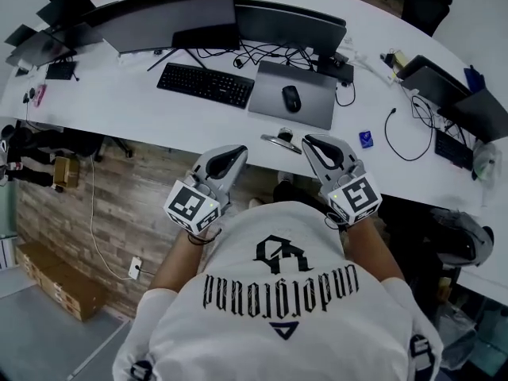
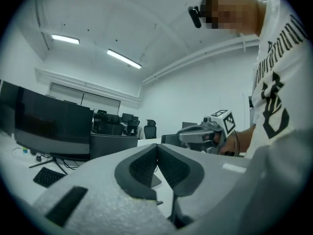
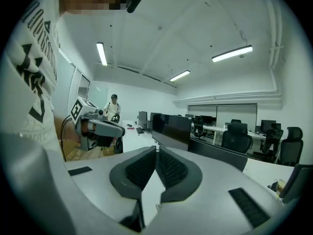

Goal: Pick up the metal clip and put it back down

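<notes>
The long white desk curves across the head view, carrying dark monitors, a black keyboard and a grey mat with a mouse on it. Both grippers hang just short of its near edge. The left gripper has its pads pressed together on nothing, as its own view confirms. The right gripper is likewise closed and empty. The metal clip lies on the desk close to that near edge, in the gap between the two grippers. It sits just beside the right gripper's tips and clearly farther from the left, so the right looks the better placed for the reach, after spreading its jaws. The clip's long axis runs roughly along the desk edge, crosswise to both grippers. It is small, silvery and low-lying; finer shape cannot be made out.
</notes>
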Demonstrator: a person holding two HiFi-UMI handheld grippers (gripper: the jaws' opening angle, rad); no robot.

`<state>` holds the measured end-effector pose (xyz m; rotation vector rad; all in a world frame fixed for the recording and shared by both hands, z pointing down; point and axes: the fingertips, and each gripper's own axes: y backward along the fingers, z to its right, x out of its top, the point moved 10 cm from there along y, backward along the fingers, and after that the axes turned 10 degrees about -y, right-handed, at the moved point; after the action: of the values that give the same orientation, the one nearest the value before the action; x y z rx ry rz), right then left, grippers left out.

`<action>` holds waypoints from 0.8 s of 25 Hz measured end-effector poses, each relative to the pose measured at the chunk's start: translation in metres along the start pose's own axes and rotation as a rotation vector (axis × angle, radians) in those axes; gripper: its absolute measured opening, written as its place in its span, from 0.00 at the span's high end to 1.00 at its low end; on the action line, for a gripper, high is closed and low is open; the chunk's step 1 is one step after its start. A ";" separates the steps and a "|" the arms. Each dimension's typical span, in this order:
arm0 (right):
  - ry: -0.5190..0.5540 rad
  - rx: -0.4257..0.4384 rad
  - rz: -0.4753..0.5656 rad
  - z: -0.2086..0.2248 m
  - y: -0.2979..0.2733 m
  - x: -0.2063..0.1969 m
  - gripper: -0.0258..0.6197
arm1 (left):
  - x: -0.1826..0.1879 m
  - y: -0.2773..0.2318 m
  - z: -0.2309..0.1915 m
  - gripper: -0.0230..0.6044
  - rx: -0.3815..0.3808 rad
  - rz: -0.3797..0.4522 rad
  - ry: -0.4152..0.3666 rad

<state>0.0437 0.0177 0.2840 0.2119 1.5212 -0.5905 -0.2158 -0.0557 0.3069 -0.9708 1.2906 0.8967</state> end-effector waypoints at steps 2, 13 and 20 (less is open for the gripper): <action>0.004 -0.016 0.010 -0.003 0.011 0.002 0.92 | 0.007 0.003 -0.010 0.94 0.004 0.004 -0.018; 0.003 -0.020 0.034 -0.006 0.061 -0.005 0.92 | 0.019 -0.010 0.036 0.94 -0.034 0.017 -0.007; 0.011 0.059 0.030 -0.007 0.102 -0.016 0.93 | 0.023 -0.018 0.098 0.94 0.001 0.014 0.014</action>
<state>0.0881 0.1105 0.2755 0.2833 1.5098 -0.6114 -0.1635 0.0300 0.2880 -0.9689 1.3111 0.9016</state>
